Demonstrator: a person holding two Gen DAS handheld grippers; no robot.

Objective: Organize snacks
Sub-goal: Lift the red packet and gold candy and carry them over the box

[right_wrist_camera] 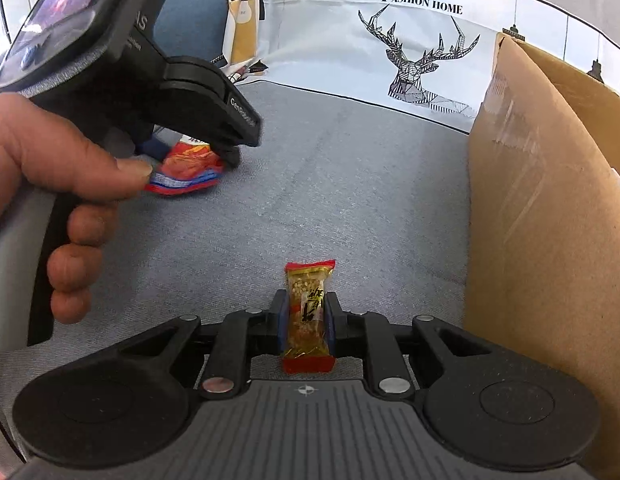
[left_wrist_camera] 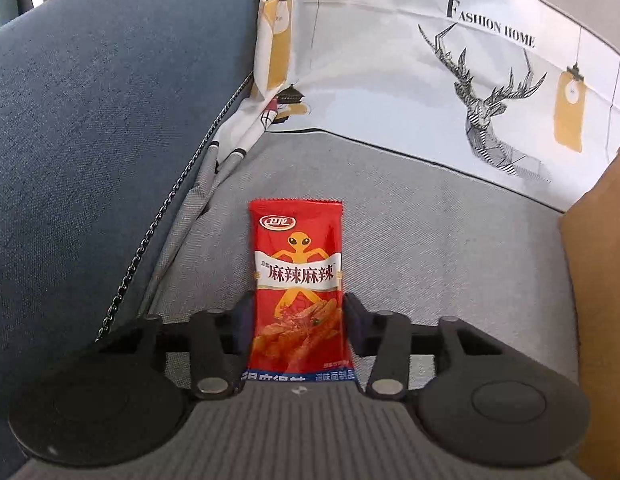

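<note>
Red packet [left_wrist_camera: 297, 280] gripped, left claw [left_wrist_camera: 297, 320] angled down.

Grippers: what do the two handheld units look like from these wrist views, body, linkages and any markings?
Both are matte black. Each has two round discs at the base, hinged link bars with silver pivot pins, a ribbed grey deck with a small crosshair mark, and blue-padded fingers. In the right wrist view the left gripper shows a glossy screen on top, white lettering on its side and a black handle in a bare hand. No cables visible.
</note>
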